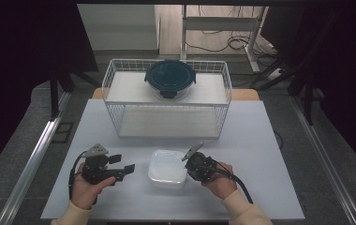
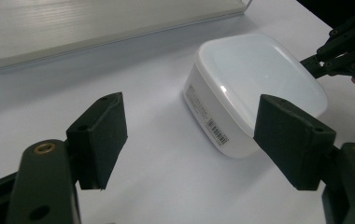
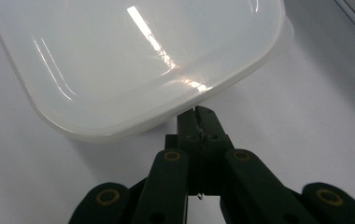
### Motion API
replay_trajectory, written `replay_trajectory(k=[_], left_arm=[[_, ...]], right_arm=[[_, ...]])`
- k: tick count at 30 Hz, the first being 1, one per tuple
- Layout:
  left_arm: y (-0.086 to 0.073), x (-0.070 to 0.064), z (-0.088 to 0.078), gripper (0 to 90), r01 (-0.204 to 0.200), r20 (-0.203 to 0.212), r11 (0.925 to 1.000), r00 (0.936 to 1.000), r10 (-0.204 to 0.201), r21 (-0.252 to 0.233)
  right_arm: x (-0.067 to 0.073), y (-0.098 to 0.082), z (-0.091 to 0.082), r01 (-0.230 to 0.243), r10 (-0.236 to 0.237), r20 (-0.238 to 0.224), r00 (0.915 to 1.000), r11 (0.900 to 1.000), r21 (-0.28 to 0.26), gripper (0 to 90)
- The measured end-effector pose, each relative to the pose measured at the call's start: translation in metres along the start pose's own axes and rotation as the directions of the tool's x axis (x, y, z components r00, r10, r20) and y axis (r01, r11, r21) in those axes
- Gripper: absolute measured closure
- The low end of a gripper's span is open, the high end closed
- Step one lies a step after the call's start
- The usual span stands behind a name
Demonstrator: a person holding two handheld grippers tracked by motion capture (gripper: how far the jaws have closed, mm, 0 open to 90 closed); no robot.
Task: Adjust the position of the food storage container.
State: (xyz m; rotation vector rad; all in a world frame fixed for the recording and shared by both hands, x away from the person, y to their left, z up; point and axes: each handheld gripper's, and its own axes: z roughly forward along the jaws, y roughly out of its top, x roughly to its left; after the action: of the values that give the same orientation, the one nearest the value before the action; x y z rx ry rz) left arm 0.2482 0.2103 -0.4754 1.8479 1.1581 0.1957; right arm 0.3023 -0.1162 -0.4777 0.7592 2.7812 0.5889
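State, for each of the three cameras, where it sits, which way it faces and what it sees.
High view: above the table's near side, looking forward and down; forearms, left claw, wire basket.
Left gripper view: on the left claw, jaws apart, facing the white container.
Right gripper view: on the right claw, shut, tips at the container's lid edge.
Shared: the white container.

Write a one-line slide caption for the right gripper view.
Shut right gripper meets the rim of the white lidded container.
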Motion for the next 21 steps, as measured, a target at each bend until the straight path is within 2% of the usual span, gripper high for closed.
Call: replay_trajectory(k=[3,4,5,6,8,9,10,12,13,14,15,17,18,21], left_arm=[[0.0,0.001,-0.001,25.2,0.003,-0.002,1.0,1.0,-0.003,-0.002],[0.0,0.001,-0.001,25.2,0.003,-0.002,1.0,1.0,-0.003,-0.003],[0.0,0.001,-0.002,25.2,0.007,-0.002,1.0,1.0,-0.007,-0.005],[0.0,0.001,-0.002,25.3,0.007,-0.002,1.0,1.0,-0.007,-0.005],[0.0,0.002,-0.002,25.3,0.008,-0.003,1.0,1.0,-0.008,-0.006],[0.0,0.001,-0.001,25.3,0.006,-0.003,1.0,1.0,-0.006,-0.005],[0.0,0.001,-0.001,25.2,0.006,-0.003,1.0,1.0,-0.006,-0.005],[0.0,0.0,-0.001,25.2,0.006,-0.002,1.0,1.0,-0.006,-0.005],[0.0,0.0,0.0,25.3,0.002,-0.001,1.0,1.0,-0.002,-0.004],[0.0,0.0,0.0,25.2,0.002,-0.001,1.0,1.0,-0.002,-0.004],[0.0,0.0,0.0,25.2,-0.001,-0.001,1.0,1.0,0.001,-0.001],[0.0,0.001,-0.002,25.2,-0.002,-0.007,1.0,1.0,0.002,0.0],[0.0,0.001,-0.002,25.1,-0.002,-0.007,1.0,1.0,0.002,0.0],[-0.001,0.008,-0.005,25.1,0.018,-0.02,0.9998,0.9996,-0.018,0.001]], right_arm=[[0.002,-0.003,-0.006,-0.005,0.005,-0.006,1.0,1.0,-0.027,89.7],[0.004,-0.005,-0.01,0.0,0.0,-0.003,1.0,0.999,-0.036,89.7],[0.008,-0.008,-0.022,0.008,-0.007,0.019,0.9998,0.997,-0.073,89.7],[0.008,-0.008,-0.022,0.008,-0.007,0.019,0.9998,0.997,-0.073,89.7],[0.014,-0.009,-0.033,0.022,-0.02,0.022,0.9996,0.994,-0.106,89.7],[0.024,-0.005,-0.042,0.044,-0.043,0.01,0.999,0.991,-0.13,89.7],[0.024,-0.005,-0.042,0.044,-0.043,0.01,0.999,0.991,-0.13,89.7],[0.034,0.002,-0.045,0.07,-0.073,-0.018,0.9972,0.988,-0.138,89.7],[0.046,0.015,-0.041,0.104,-0.114,-0.065,0.9914,0.985,-0.137,89.7],[0.046,0.015,-0.041,0.104,-0.114,-0.065,0.9914,0.985,-0.137,89.7],[0.056,0.026,-0.032,0.134,-0.147,-0.101,0.9841,0.983,-0.125,89.7],[0.063,0.036,-0.024,0.146,-0.162,-0.128,0.9785,0.982,-0.123,89.7],[0.063,0.036,-0.024,0.146,-0.162,-0.128,0.9785,0.982,-0.123,89.7],[0.077,0.052,-0.006,0.184,-0.203,-0.174,0.9636,0.976,-0.12,89.7]])
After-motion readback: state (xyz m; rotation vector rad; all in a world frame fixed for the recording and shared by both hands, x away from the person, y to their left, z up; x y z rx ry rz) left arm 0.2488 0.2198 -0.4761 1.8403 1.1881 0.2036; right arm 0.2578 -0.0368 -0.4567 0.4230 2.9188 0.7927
